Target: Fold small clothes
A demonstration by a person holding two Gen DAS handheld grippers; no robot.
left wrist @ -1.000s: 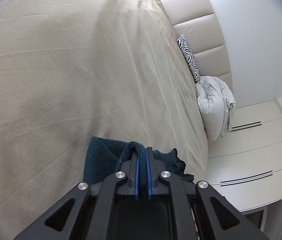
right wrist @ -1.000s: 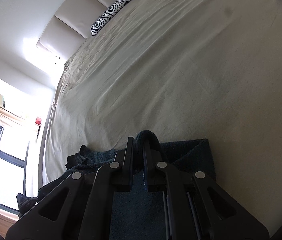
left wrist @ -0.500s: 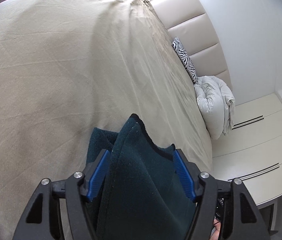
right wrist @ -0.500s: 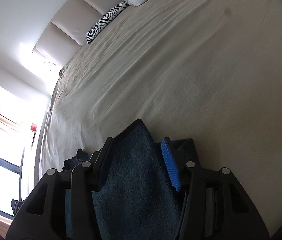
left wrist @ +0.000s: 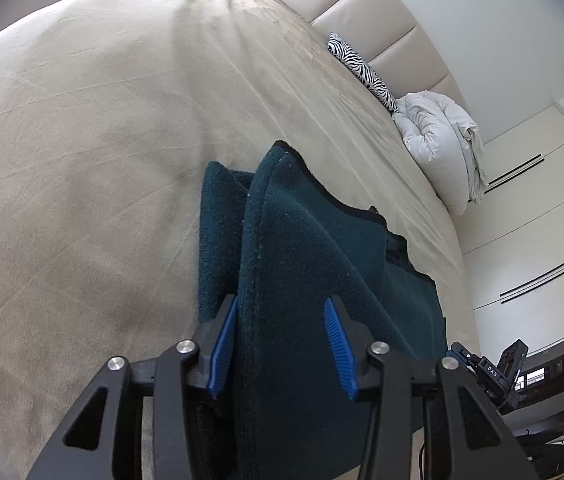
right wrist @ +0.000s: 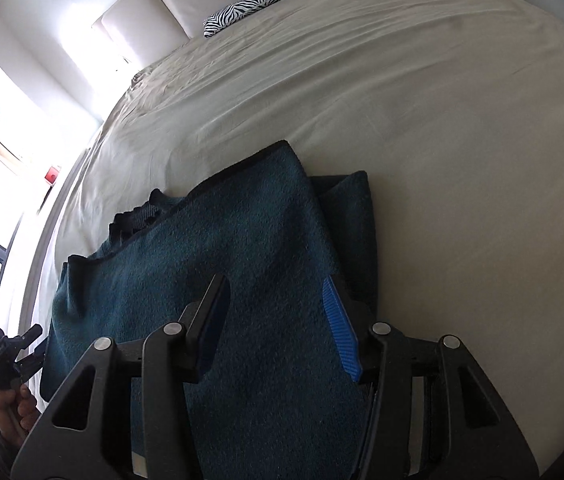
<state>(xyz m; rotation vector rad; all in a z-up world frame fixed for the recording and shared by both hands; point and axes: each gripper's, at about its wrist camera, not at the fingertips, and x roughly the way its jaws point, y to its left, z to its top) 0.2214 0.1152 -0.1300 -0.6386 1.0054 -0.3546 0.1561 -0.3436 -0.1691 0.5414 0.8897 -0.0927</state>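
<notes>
A dark teal fleece garment with a black-bound edge [left wrist: 321,264] lies folded on the beige sheet of the wide bed [left wrist: 82,140], at the bed's near edge, well apart from the padded cream headboard [left wrist: 381,12]. Its long axis runs from the grippers toward the headboard; a rounded corner of the upper layer [right wrist: 278,152] points that way, with a lower layer showing beside it.

The left gripper [left wrist: 280,340] has its blue pads apart and is closing; the fleece lies between them, the left pad [left wrist: 222,344] against the fold's edge, the other clear of it. The right gripper [right wrist: 274,324] stands spread, the fleece lying between its fingers without being pinched.

Against the headboard rest a zebra-striped pillow [left wrist: 361,70] and, beside it, a bundled white duvet [left wrist: 437,140]. Cream wardrobe doors [left wrist: 533,208] stand beyond the duvet. Nothing lies on the sheet between garment and headboard.
</notes>
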